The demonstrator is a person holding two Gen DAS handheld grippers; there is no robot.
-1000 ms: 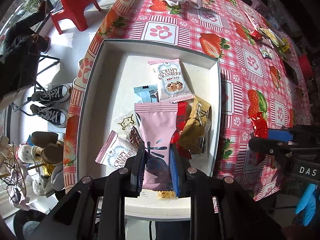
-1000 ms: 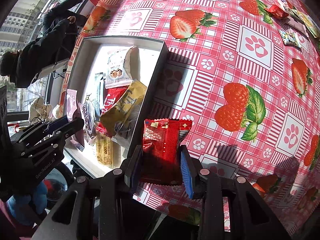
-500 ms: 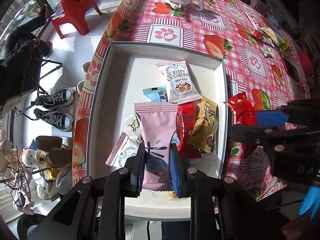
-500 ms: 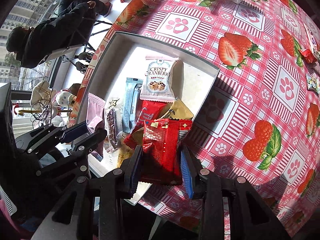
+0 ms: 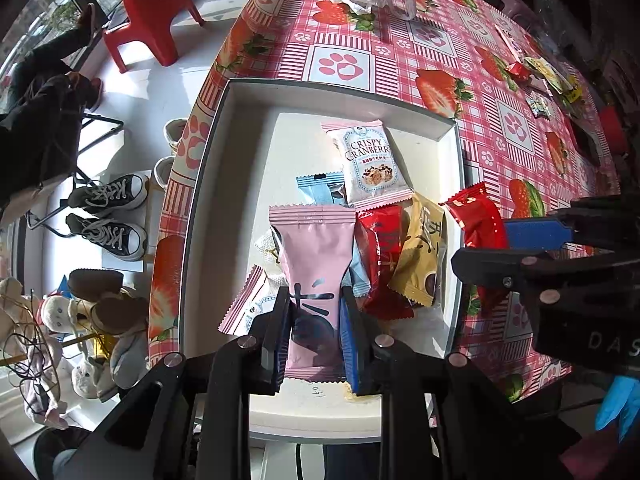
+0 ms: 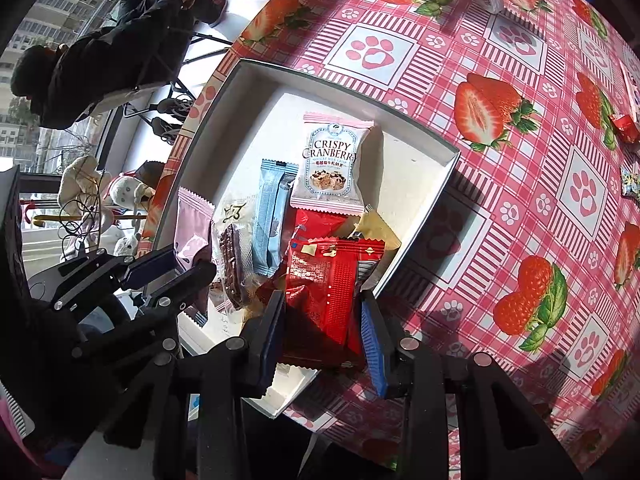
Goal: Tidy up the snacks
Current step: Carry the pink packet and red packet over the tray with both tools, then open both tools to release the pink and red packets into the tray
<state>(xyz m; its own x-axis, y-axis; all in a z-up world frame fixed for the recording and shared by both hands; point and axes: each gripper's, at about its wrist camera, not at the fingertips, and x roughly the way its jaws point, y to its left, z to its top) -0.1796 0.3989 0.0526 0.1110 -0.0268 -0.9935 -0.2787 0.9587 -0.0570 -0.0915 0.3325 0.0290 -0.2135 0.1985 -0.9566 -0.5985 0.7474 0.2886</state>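
Two hand-held grippers — pink packet (image 5: 312, 264) left, red packet (image 6: 326, 288) right.

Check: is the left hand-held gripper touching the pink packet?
Touching. The left wrist view shows the left hand-held gripper with both fingers pressed against the sides of the pink snack packet, held above the white tray.

Left gripper (image 5: 314, 336): matte black angular frame showing round silver screw heads along its arms; fingers (image 5: 352, 344) wearing blue ribbed pads.

Right gripper (image 6: 324, 334): the same black frame with silver screws, blue ribbed pad lining the right finger; white lettering "DAS" showing on its black body.

Hand (image 5: 618, 400): wearing a bright blue glove, showing behind the right gripper.
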